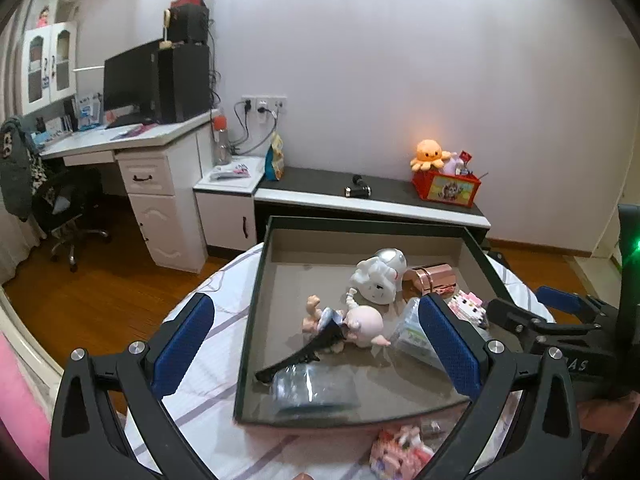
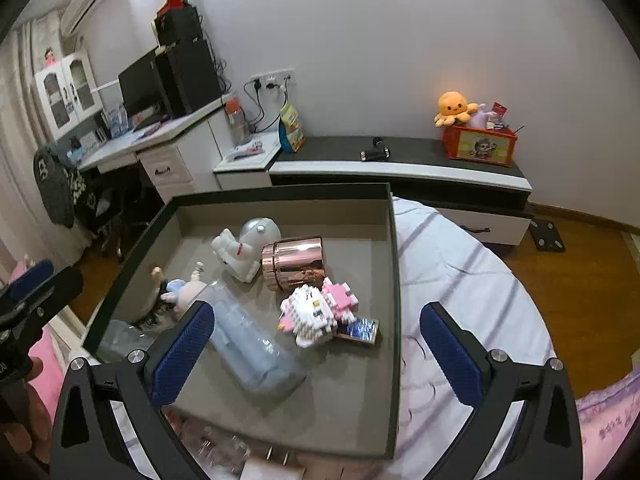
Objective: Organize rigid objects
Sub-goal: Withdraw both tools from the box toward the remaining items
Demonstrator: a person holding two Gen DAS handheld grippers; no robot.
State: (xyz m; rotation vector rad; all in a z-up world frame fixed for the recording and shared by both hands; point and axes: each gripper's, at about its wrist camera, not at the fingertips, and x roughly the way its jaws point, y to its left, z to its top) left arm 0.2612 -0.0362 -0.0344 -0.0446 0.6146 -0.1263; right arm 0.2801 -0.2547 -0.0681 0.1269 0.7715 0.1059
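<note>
Both grippers, left (image 1: pixel 316 344) and right (image 2: pixel 316 354), spread wide, gripping nothing. Toys lie in the tray (image 2: pixel 394 280); striped cloth (image 2: pixel 460 280) beside its right rim is bare. No legible labels.

Little could be read. On the right gripper's (image 1: pixel 560 320) black body, at the right of the left wrist view, stood pale letters, seemingly "AS". The far red box (image 2: pixel 482 144) bore a picture, its lettering illegible.

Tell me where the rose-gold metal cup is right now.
The rose-gold cup lies on its side inside the grey tray, toward its far right, between the white astronaut figure and the pink-and-white block toy.
</note>
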